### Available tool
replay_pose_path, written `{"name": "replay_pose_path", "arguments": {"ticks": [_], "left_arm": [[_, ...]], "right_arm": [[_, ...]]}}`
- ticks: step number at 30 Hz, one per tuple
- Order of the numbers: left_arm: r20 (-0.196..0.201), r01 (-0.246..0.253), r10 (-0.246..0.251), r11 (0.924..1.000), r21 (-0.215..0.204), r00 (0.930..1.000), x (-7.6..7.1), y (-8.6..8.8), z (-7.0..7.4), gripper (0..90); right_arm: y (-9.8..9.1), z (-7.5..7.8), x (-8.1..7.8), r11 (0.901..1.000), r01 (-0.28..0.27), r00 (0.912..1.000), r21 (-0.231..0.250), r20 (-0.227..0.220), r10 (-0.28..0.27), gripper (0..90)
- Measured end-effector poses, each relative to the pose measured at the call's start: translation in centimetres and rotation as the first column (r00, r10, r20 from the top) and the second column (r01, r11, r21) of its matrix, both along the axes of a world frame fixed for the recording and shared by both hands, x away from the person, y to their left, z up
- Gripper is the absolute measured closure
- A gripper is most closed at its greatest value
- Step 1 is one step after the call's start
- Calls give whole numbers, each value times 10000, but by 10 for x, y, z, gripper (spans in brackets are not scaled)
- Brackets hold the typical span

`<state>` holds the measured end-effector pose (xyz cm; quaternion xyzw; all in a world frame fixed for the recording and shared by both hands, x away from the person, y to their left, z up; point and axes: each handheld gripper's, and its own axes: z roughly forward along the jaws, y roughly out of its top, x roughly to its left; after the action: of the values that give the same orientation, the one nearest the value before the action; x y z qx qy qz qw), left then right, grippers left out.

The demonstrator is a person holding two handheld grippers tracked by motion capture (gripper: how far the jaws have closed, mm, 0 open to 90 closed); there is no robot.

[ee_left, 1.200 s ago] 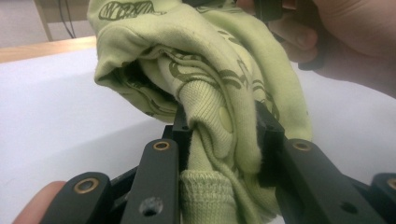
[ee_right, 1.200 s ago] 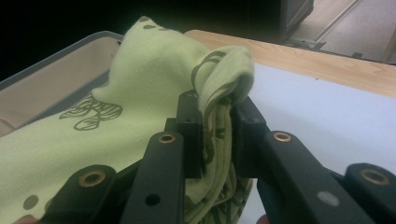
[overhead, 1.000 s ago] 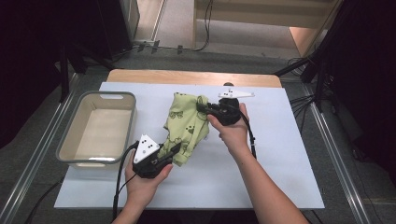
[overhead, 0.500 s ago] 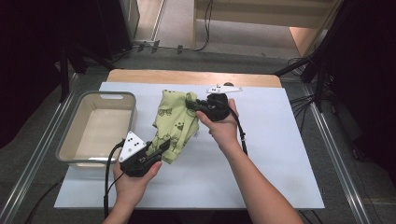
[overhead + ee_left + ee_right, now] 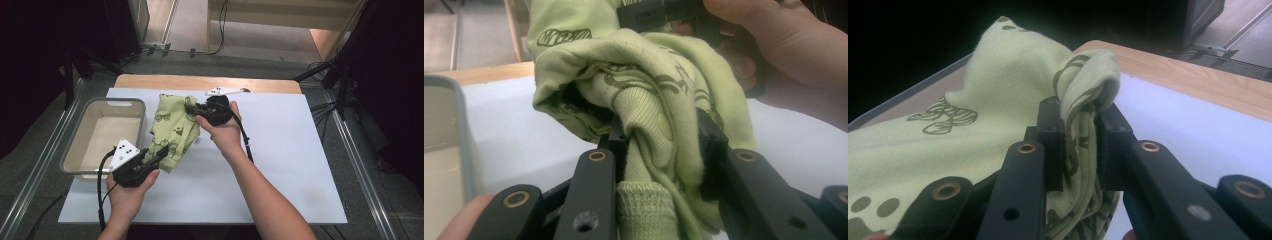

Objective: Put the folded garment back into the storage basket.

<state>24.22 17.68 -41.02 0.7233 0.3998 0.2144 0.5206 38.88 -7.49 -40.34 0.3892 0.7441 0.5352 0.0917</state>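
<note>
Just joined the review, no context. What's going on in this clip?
A person holds a hand-held gripper in each hand, and both are clamped on a light green garment with dark prints. The left hand-held gripper grips bunched fabric at the near end, by a ribbed cuff or hem. The right hand-held gripper pinches a fold at the far end. The garment hangs crumpled between them over the white table cover, right beside an empty grey bin.
</note>
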Motion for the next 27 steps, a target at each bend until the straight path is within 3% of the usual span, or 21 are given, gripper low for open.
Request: {"name": "replay_pose_path", "arguments": {"ticks": [27], "left_arm": [[121, -1008, 1011, 9946, -229, 9948, -2, 62, 15, 684]], "right_arm": [[74, 18, 17, 9969, -788, 9969, -92, 81, 788, 742]]}}
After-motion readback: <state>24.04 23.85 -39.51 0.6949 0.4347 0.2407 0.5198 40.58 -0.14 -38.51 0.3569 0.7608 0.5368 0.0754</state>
